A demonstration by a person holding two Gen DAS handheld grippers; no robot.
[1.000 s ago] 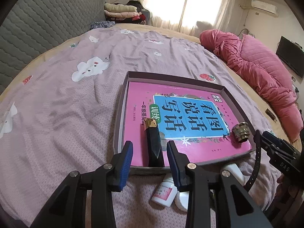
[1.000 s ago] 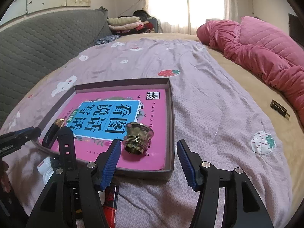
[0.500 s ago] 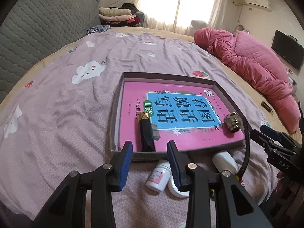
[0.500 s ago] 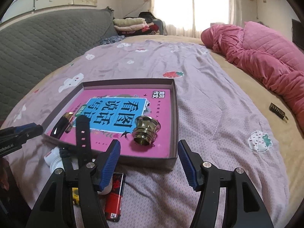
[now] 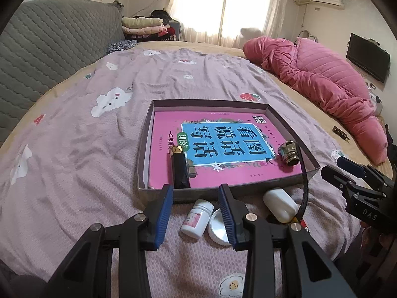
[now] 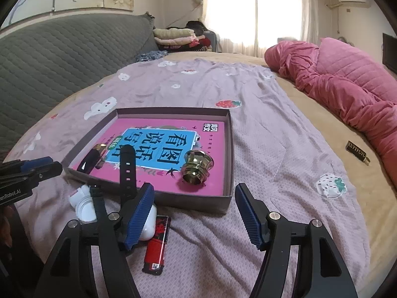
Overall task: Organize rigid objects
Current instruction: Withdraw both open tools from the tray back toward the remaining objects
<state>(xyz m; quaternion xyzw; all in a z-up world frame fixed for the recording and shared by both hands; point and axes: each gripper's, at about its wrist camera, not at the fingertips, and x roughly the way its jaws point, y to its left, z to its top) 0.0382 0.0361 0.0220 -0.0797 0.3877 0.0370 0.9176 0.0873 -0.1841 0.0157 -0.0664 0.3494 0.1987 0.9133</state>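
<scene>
A shallow brown box (image 5: 273, 114) (image 6: 229, 154) lies on the bed with a pink book (image 5: 223, 173) (image 6: 168, 173) inside. On the book lie a black and gold lipstick (image 5: 180, 168) (image 6: 90, 159) and a gold metal cap (image 5: 289, 152) (image 6: 196, 166). In front of the box lie a small white bottle (image 5: 197, 217), a white lid (image 5: 218, 228) (image 6: 85, 207), a white case (image 5: 279, 204), a black strap (image 5: 305, 186) (image 6: 127, 171) and a red lighter (image 6: 157, 247). My left gripper (image 5: 196, 213) is open above the bottle. My right gripper (image 6: 193, 213) is open before the box's near edge.
The bed has a lilac printed sheet (image 5: 74, 149). A pink quilt (image 5: 322, 79) lies at the right. A grey padded headboard (image 5: 49, 44) stands at the left. A small dark tag (image 6: 357, 150) lies on the beige blanket at the right.
Both grippers have drawn back from the box, so the loose items in front of it now show. Both stay open. The objects have not moved.
</scene>
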